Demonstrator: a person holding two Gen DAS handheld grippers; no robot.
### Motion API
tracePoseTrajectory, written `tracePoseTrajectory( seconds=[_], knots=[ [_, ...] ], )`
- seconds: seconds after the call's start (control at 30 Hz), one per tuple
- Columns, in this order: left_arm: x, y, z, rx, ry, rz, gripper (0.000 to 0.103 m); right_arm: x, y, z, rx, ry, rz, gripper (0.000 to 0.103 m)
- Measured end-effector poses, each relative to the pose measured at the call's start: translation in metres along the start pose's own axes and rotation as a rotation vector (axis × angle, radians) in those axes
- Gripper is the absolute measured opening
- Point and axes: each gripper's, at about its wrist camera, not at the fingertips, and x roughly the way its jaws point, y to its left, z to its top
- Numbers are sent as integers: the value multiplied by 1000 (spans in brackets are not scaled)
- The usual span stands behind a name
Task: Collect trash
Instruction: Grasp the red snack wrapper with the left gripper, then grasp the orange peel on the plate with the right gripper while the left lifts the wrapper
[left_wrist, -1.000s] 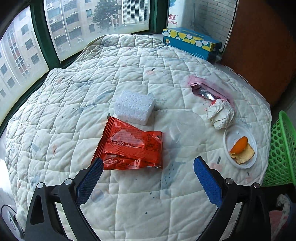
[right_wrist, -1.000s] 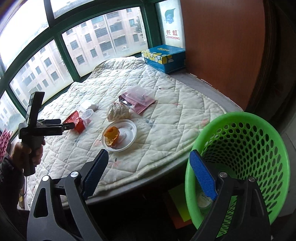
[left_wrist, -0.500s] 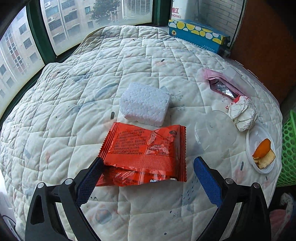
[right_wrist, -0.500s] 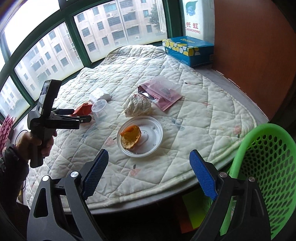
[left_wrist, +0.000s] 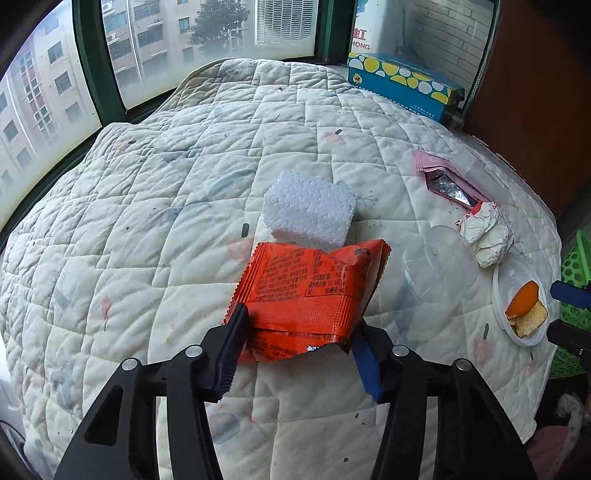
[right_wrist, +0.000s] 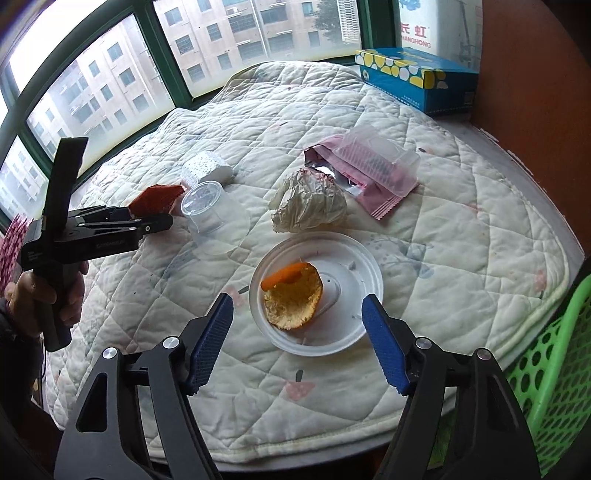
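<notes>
My left gripper (left_wrist: 299, 332) is closed around the near end of a red snack wrapper (left_wrist: 314, 291) on the quilted table; the wrapper also shows in the right wrist view (right_wrist: 157, 197) at the left gripper's tips. My right gripper (right_wrist: 297, 314) is open and empty, its fingers either side of a white plate (right_wrist: 343, 291) holding an orange peel (right_wrist: 291, 295). A crumpled paper ball (right_wrist: 310, 206), a pink wrapper (right_wrist: 373, 177) and a clear plastic cup (right_wrist: 207, 210) lie beyond. A green basket (right_wrist: 554, 369) stands at the right edge.
A white foam block (left_wrist: 310, 210) sits just behind the red wrapper. A blue and yellow tissue box (right_wrist: 417, 79) stands at the far right by the window. A clear plastic tray (right_wrist: 376, 151) lies on the pink wrapper. A wooden wall (right_wrist: 535, 92) bounds the right side.
My left gripper moved forward and closed its fingers on the red wrapper. My right gripper swung left from the green basket to over the plate and narrowed its opening.
</notes>
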Motion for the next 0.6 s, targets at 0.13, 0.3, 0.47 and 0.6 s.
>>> tracePoseTrajectory(
  seconds=[0.13,0.3,0.47,0.6],
  knots=[
    [-6,5,-3,-17,-9,-10,37,14,1,6,53,9,13,67],
    [-13,4,-7,-10,-22,-17,28,26,2,8,101,25,-1,55],
    [-20,1,-9,-12,-29,-43,23,28,6,6,77,12,-55,42],
    [-27,-4,-10,-5,-40,-55,18,22,4,4,90,-8,-46,34]
  ],
)
